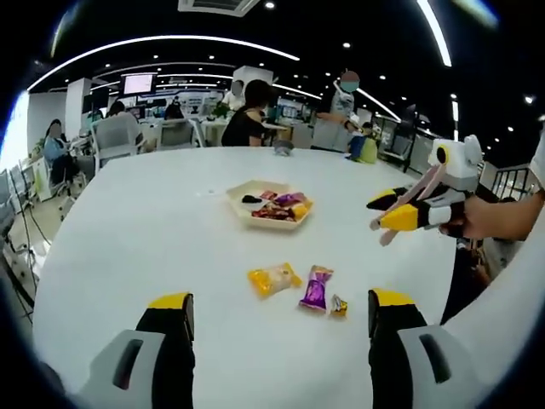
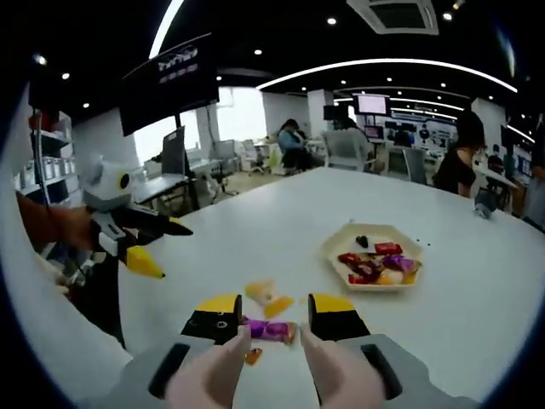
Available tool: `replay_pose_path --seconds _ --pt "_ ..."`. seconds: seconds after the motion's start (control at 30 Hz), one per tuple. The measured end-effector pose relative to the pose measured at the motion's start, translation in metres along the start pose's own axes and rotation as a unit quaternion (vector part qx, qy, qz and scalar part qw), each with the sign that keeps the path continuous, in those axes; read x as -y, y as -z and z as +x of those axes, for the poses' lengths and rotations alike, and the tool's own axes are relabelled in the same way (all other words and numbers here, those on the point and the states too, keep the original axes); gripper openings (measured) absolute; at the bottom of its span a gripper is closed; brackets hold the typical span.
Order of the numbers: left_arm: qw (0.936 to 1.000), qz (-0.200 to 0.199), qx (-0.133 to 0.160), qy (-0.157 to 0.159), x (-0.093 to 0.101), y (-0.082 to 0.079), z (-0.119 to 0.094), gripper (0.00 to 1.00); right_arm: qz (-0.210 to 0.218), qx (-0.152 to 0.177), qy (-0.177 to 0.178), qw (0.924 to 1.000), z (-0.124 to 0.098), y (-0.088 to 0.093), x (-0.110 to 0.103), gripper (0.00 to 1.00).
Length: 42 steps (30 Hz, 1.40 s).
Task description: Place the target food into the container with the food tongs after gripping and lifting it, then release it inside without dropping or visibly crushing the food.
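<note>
White bench [image 1: 153, 247], three wrapped sweets loose on it. Right claw [image 2: 275, 317] jaws parted, nothing between them; the purple sweet [image 2: 271, 331] lies just ahead in the gap, long axis crosswise to the jaws, yellow sweet [image 2: 271, 298] just beyond, small one [image 2: 252, 355] close under the left jaw. Hexagonal tray [image 2: 341, 241], partly filled, sits farther ahead and to the claw's right. Left claw [image 1: 279, 313] wide open, empty, sweets well ahead of it. Judgement: right claw is the nearer; closing across the wrapper's short side looks feasible.
</note>
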State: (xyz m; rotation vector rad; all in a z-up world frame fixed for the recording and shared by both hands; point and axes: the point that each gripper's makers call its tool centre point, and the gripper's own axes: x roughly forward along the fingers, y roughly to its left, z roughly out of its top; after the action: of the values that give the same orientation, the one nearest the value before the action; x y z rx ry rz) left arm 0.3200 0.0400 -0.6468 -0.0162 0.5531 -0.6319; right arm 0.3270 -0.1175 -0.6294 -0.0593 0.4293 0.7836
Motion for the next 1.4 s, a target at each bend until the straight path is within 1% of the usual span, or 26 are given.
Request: replay_pose_path --seconds 0.1,0.13,0.23,0.33,0.37,0.4,0.43,0.5,0.6,0.63,0.67,0.8,0.83,0.87,0.93,0.97,1.03,1.07,1.1,1.13,1.17,1.2,1.27,1.33,1.37,1.4 --pt "0.9998 -0.01 0.009 -0.012 -0.005 -0.003 -0.001 0.84 -0.002 -0.003 -0.023 0.9997 0.001 0.009 -0.014 0.3" --pt "0.9998 -0.015 0.01 -0.01 -0.004 -0.002 0.0 0.84 -0.051 -0.004 -0.054 0.9972 0.002 0.014 -0.026 0.3" --pt "1.0 -0.008 -0.006 0.002 0.002 0.009 0.003 0.84 -0.122 -0.02 -0.075 0.9894 0.002 0.021 -0.035 0.3" --pt "0.9999 -0.01 -0.009 0.005 0.007 0.014 0.003 0.84 -0.156 -0.015 -0.103 0.9822 0.001 0.02 -0.042 0.3" --pt "0.9999 -0.013 -0.006 0.003 0.007 0.014 0.001 0.84 -0.165 -0.02 -0.12 0.9787 0.001 0.022 -0.046 0.3" --pt "0.9999 -0.014 -0.005 0.002 0.007 0.014 0.001 0.84 -0.169 -0.023 -0.126 0.9772 0.001 0.023 -0.047 0.3" --pt "0.9997 -0.022 0.001 -0.009 0.005 0.014 -0.001 0.84 -0.195 -0.041 -0.148 0.9686 0.002 0.027 -0.049 0.3" --pt "0.9991 -0.035 0.009 -0.023 0.005 0.014 -0.005 0.84 -0.228 -0.053 -0.176 0.9561 0.005 0.03 -0.053 0.3" --pt "0.9978 -0.052 0.019 -0.036 0.011 0.014 -0.011 0.84 -0.257 -0.066 -0.222 0.9382 0.004 0.033 -0.059 0.3" --pt "0.9976 -0.054 0.019 -0.038 0.013 0.016 -0.013 0.84 -0.266 -0.069 -0.233 0.9329 0.005 0.034 -0.059 0.3" --pt "0.9973 -0.056 0.016 -0.044 0.018 0.019 -0.016 0.84 -0.279 -0.079 -0.245 0.9252 0.006 0.038 -0.057 0.3" --pt "0.994 -0.071 0.019 -0.081 0.022 0.021 -0.028 0.84 -0.293 -0.087 -0.281 0.9099 0.012 0.045 -0.053 0.29" --pt "0.9914 -0.077 0.026 -0.103 0.022 0.02 -0.035 0.84 -0.294 -0.084 -0.298 0.9042 0.013 0.046 -0.054 0.29" --pt "0.9895 -0.082 0.029 -0.115 0.023 0.019 -0.04 0.84 -0.295 -0.078 -0.311 0.9001 0.015 0.046 -0.055 0.3" --pt "0.9835 -0.095 0.035 -0.15 0.023 0.019 -0.05 0.84 -0.3 -0.08 -0.331 0.891 0.021 0.051 -0.055 0.29" --pt "0.9823 -0.097 0.037 -0.156 0.024 0.02 -0.053 0.84 -0.301 -0.079 -0.338 0.888 0.022 0.052 -0.056 0.29" --pt "0.9769 -0.1 0.038 -0.185 0.031 0.02 -0.063 0.84 -0.311 -0.071 -0.37 0.8726 0.027 0.056 -0.059 0.29" --pt "0.9764 -0.1 0.038 -0.188 0.032 0.02 -0.064 0.85 -0.311 -0.071 -0.373 0.871 0.028 0.057 -0.059 0.29" --pt "0.9752 -0.101 0.036 -0.194 0.035 0.022 -0.067 0.85 -0.312 -0.07 -0.384 0.8665 0.031 0.06 -0.059 0.29" --pt "0.973 -0.1 0.033 -0.205 0.04 0.026 -0.07 0.85 -0.315 -0.07 -0.403 0.8565 0.036 0.067 -0.057 0.29" --pt "0.9718 -0.1 0.031 -0.211 0.043 0.028 -0.071 0.85 -0.32 -0.072 -0.41 0.8508 0.037 0.07 -0.056 0.29" --pt "0.9703 -0.101 0.025 -0.218 0.047 0.032 -0.072 0.85 -0.328 -0.076 -0.421 0.8423 0.041 0.075 -0.054 0.29" --pt "0.9689 -0.101 0.02 -0.225 0.055 0.036 -0.072 0.85 -0.343 -0.07 -0.425 0.8349 0.047 0.079 -0.052 0.29" --pt "0.9676 -0.1 0.014 -0.231 0.062 0.04 -0.071 0.84 -0.34 -0.071 -0.433 0.8319 0.05 0.081 -0.053 0.29" --pt "0.967 -0.101 0.011 -0.234 0.063 0.042 -0.071 0.84 -0.346 -0.069 -0.439 0.8266 0.052 0.083 -0.054 0.29" --pt "0.9666 -0.101 0.009 -0.235 0.064 0.045 -0.071 0.84 -0.349 -0.069 -0.441 0.8242 0.052 0.084 -0.054 0.29"
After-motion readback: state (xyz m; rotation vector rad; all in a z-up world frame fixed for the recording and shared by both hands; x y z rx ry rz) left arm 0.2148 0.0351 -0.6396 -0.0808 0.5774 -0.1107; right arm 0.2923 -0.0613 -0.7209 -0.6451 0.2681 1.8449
